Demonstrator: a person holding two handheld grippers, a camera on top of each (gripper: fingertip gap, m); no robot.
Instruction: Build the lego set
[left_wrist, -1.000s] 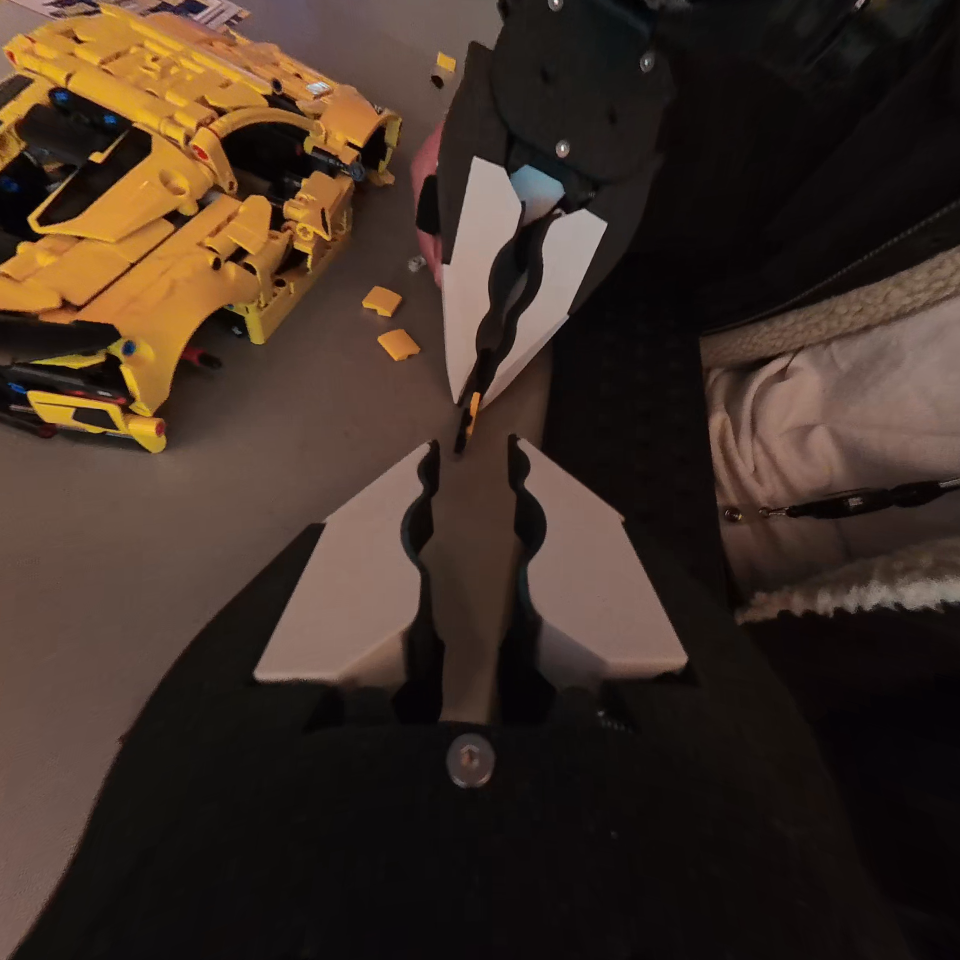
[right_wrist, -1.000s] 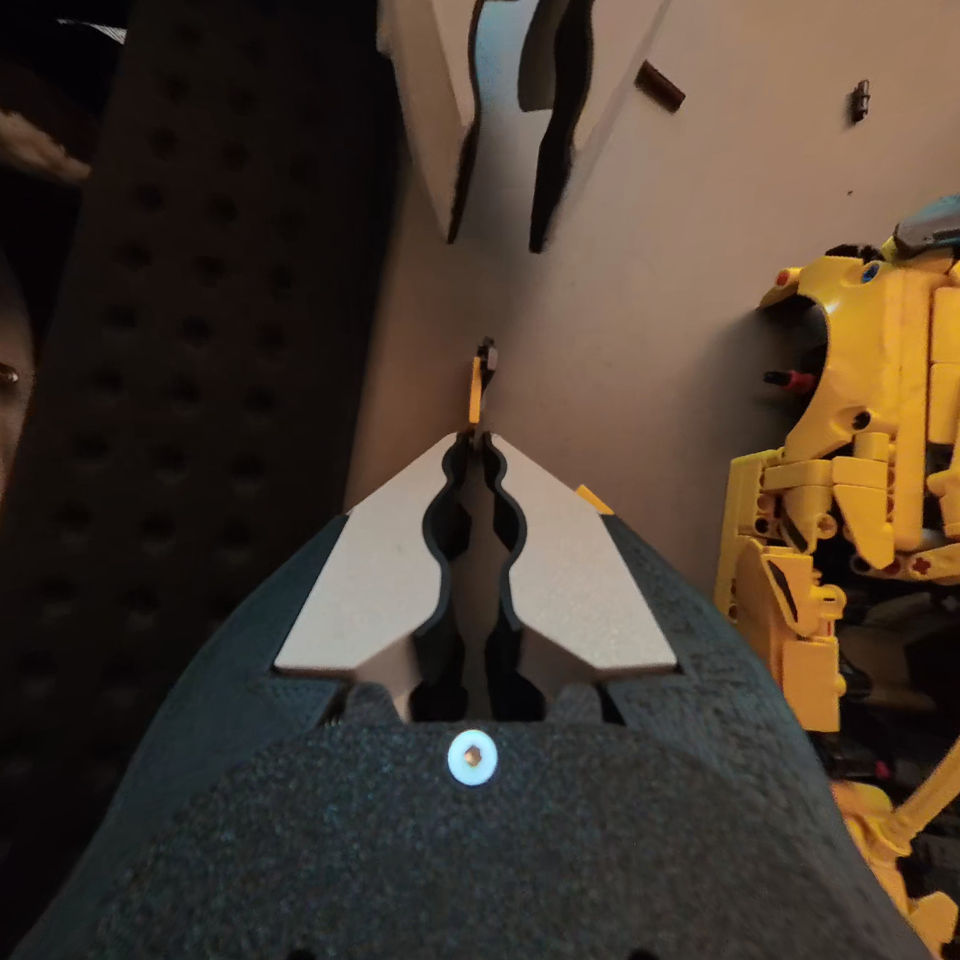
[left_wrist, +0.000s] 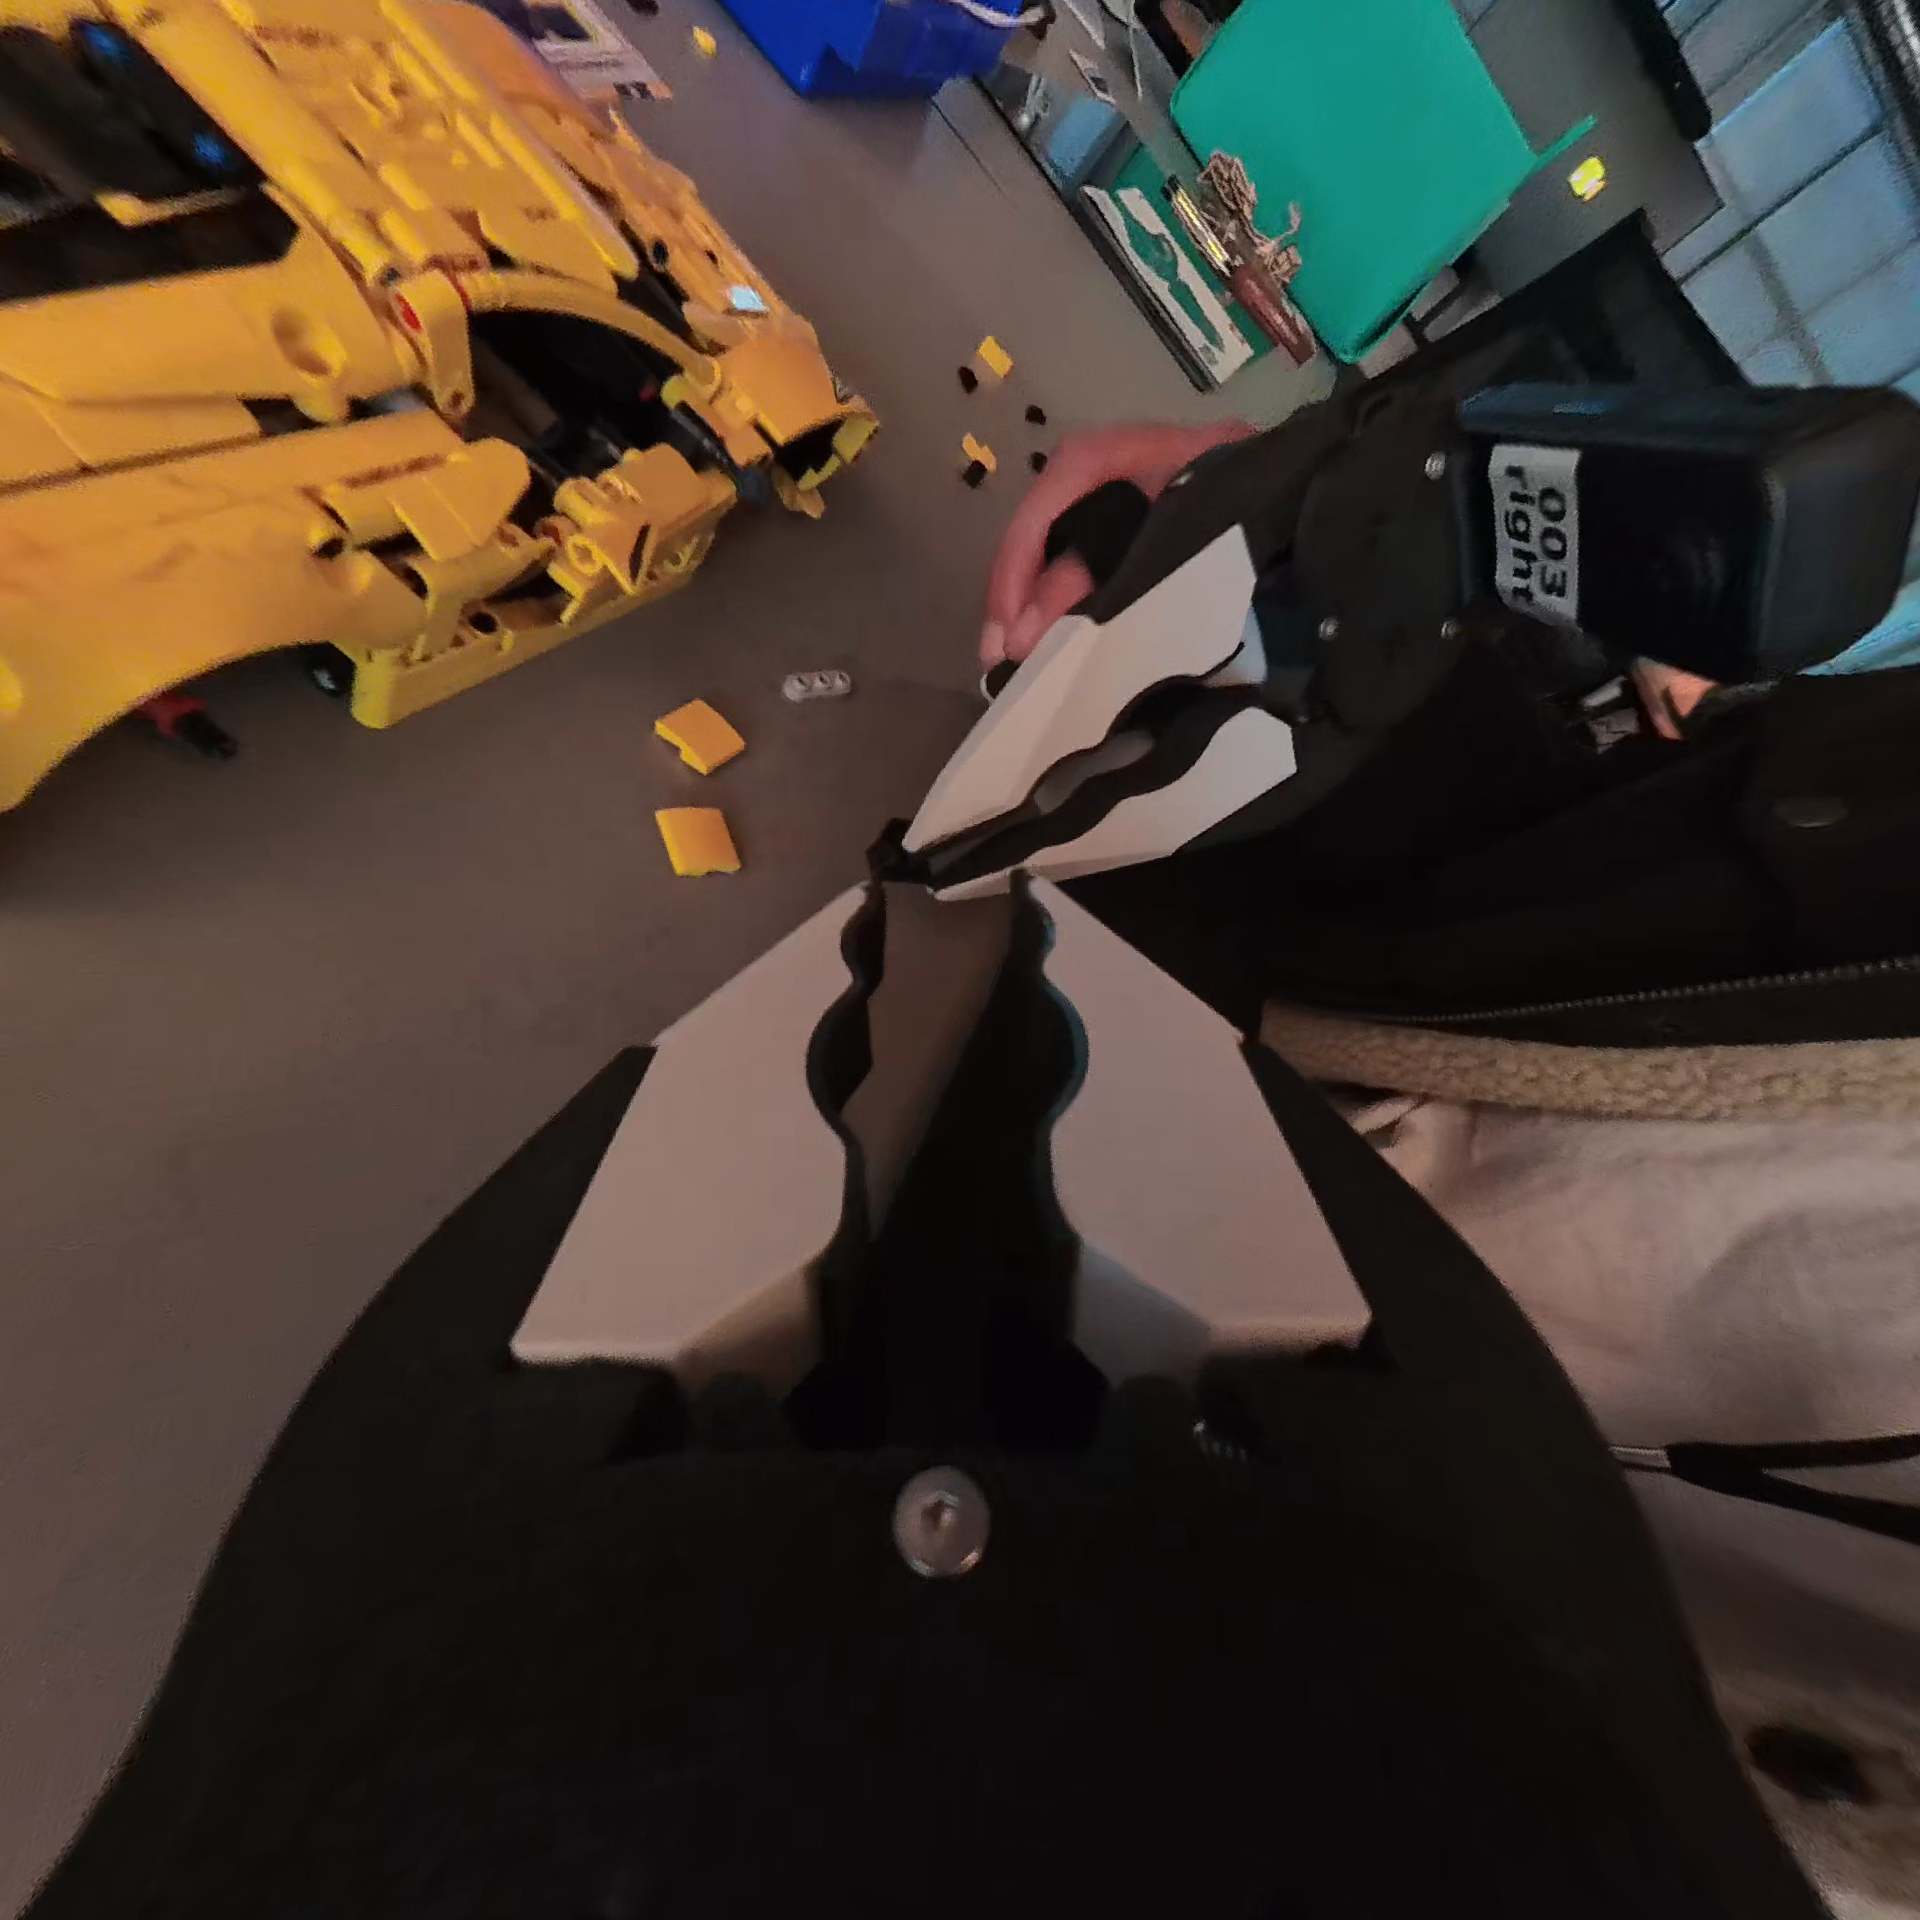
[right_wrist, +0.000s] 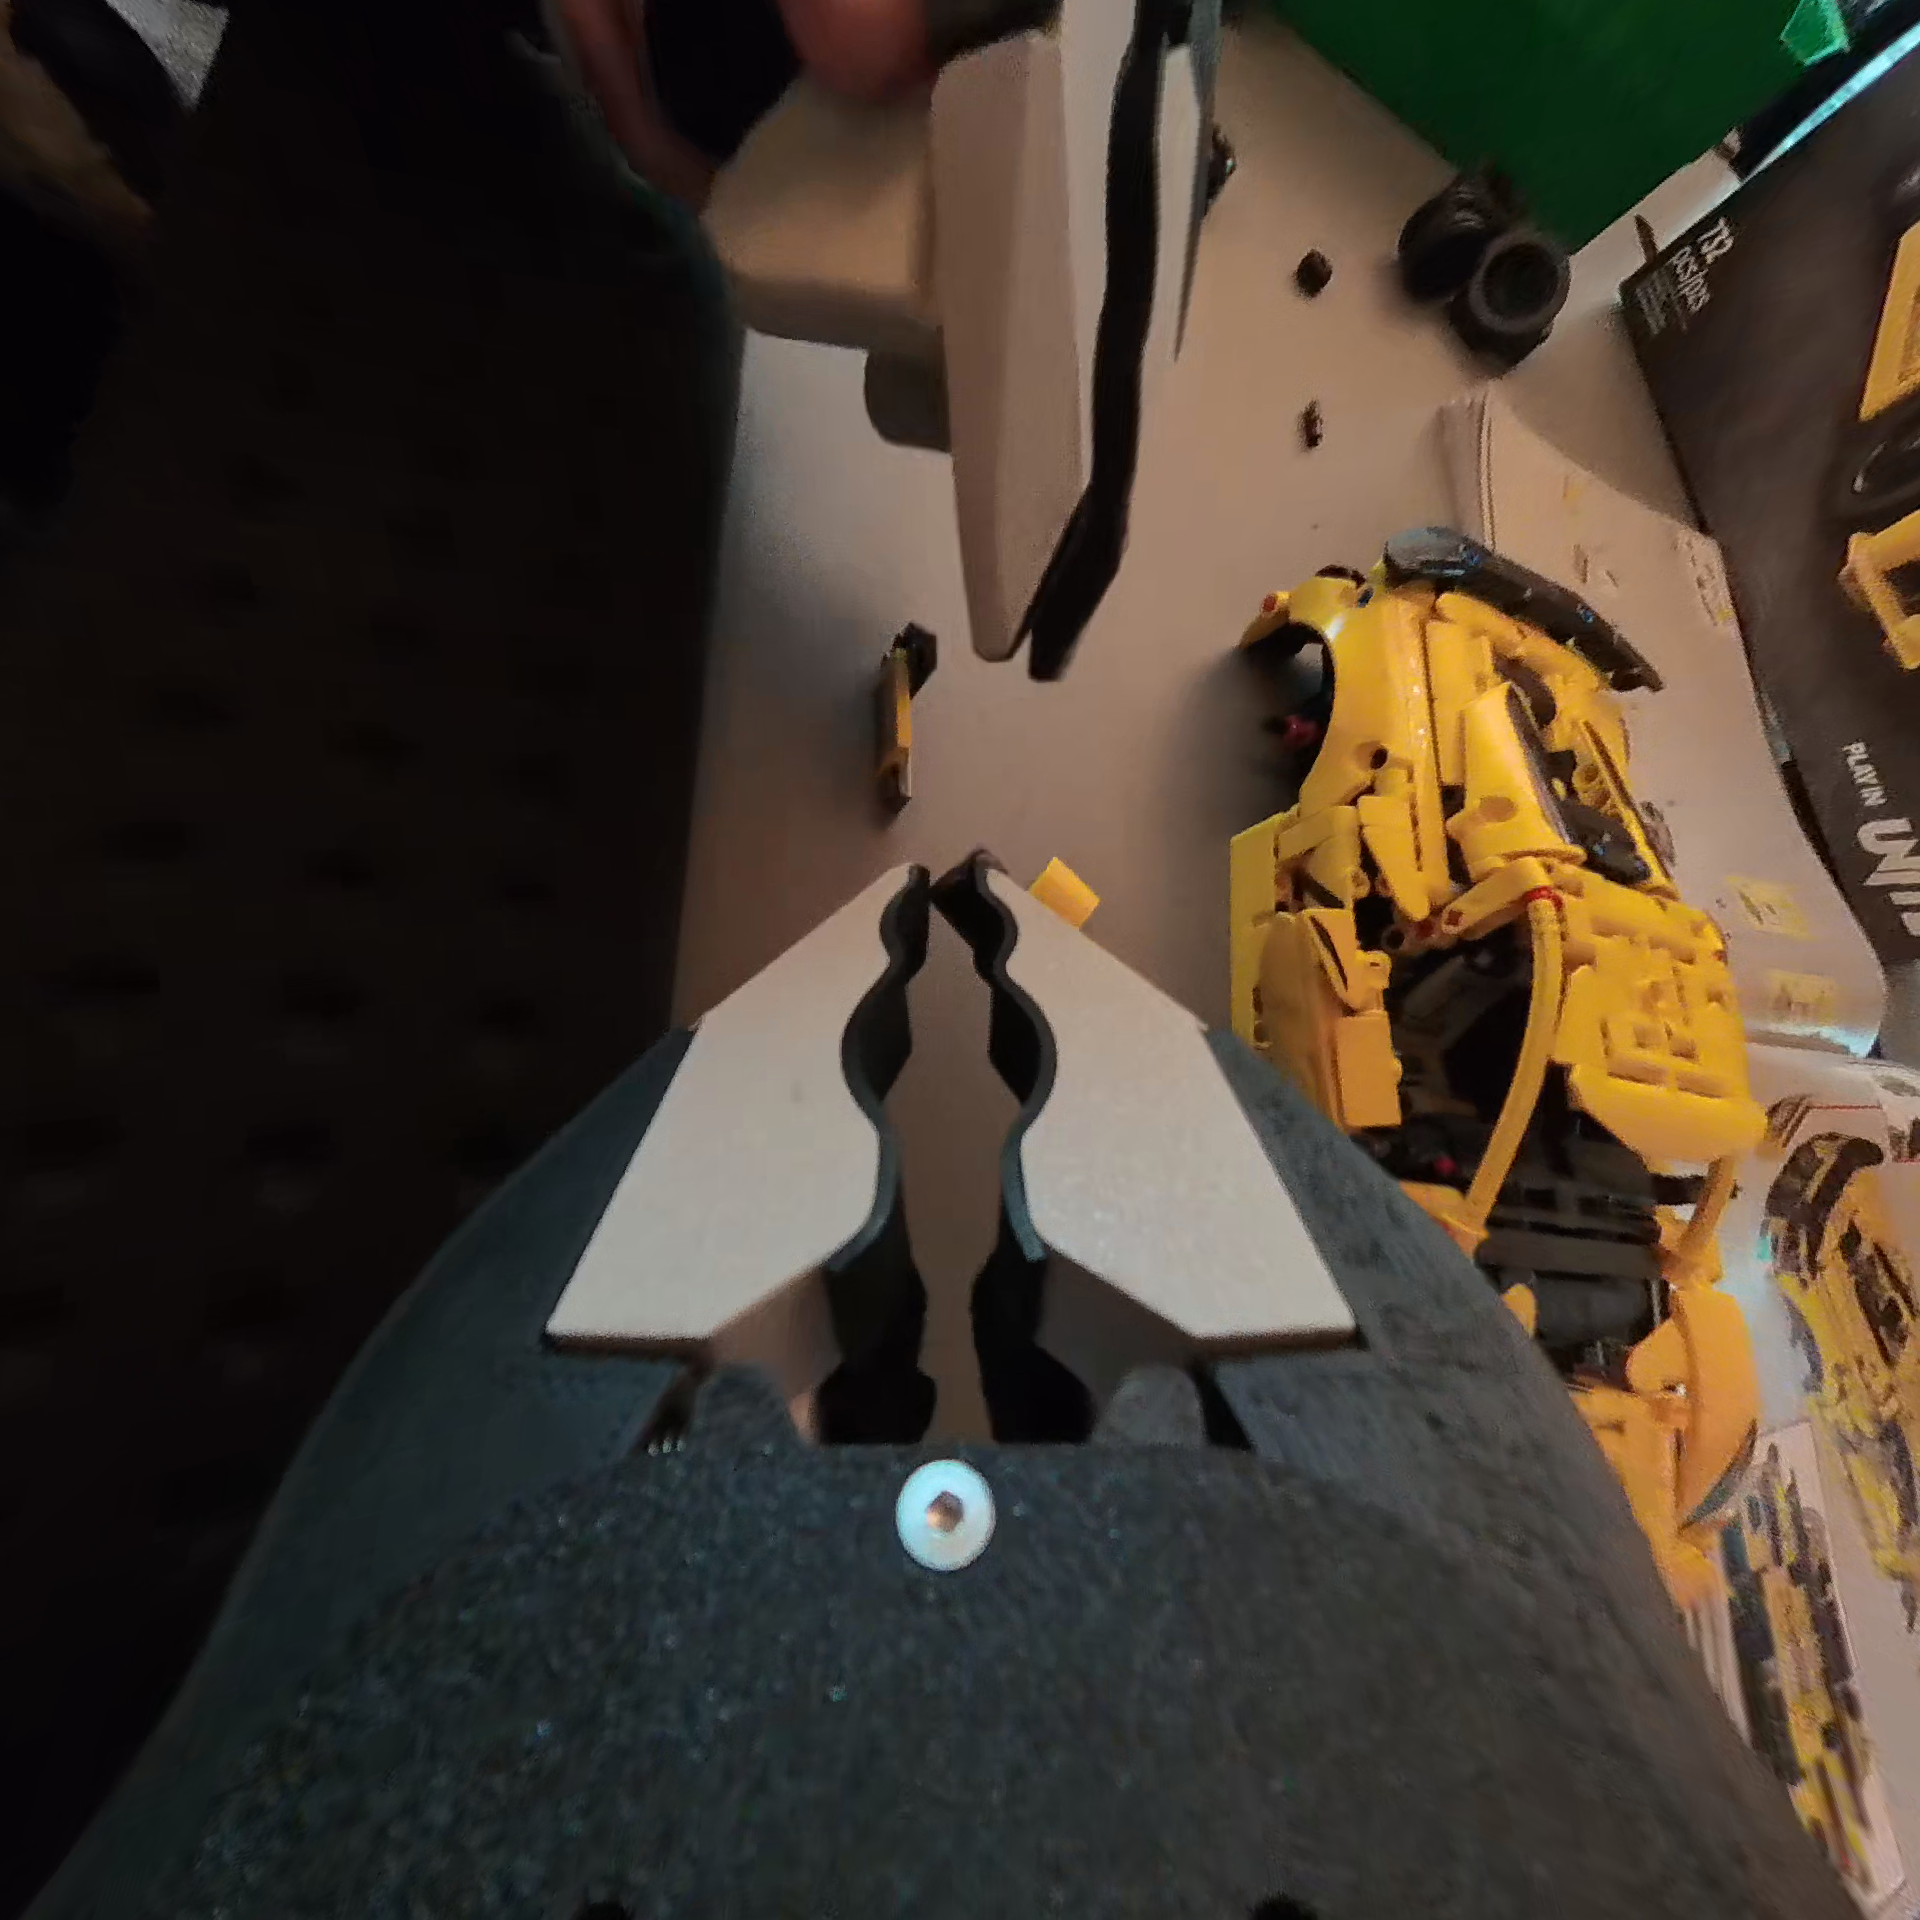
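Note:
A large yellow Lego car (left_wrist: 364, 468) stands on the grey table (left_wrist: 312, 1091); it also shows in the right wrist view (right_wrist: 1455, 883). My left gripper (left_wrist: 945, 899) is open and empty. My right gripper (right_wrist: 948, 868) is closed to a thin slit with nothing visible in it; in the left wrist view its tips (left_wrist: 914, 868) sit just in front of my left gripper's tips. A small yellow-and-black piece (right_wrist: 899, 717) lies apart from both grippers, between my right tips and the left gripper (right_wrist: 1023, 660). In the left wrist view only a small dark bit (left_wrist: 885, 857) shows there.
Two loose yellow tiles (left_wrist: 699, 736) (left_wrist: 697, 840) and a small grey piece (left_wrist: 817, 685) lie beside the car. Black tyres (right_wrist: 1496, 270), the set's box (right_wrist: 1818, 520) and an open booklet (right_wrist: 1829, 1351) lie beyond it. The table edge and the person's jacket (left_wrist: 1558, 1143) are close on the right. Tip to tip, the grippers are about 4 cm apart.
The small yellow-and-black piece was pinched in my right gripper's tips and now sits free of them. My right gripper has swung round and closed in on my left gripper's tips. Both views have shifted.

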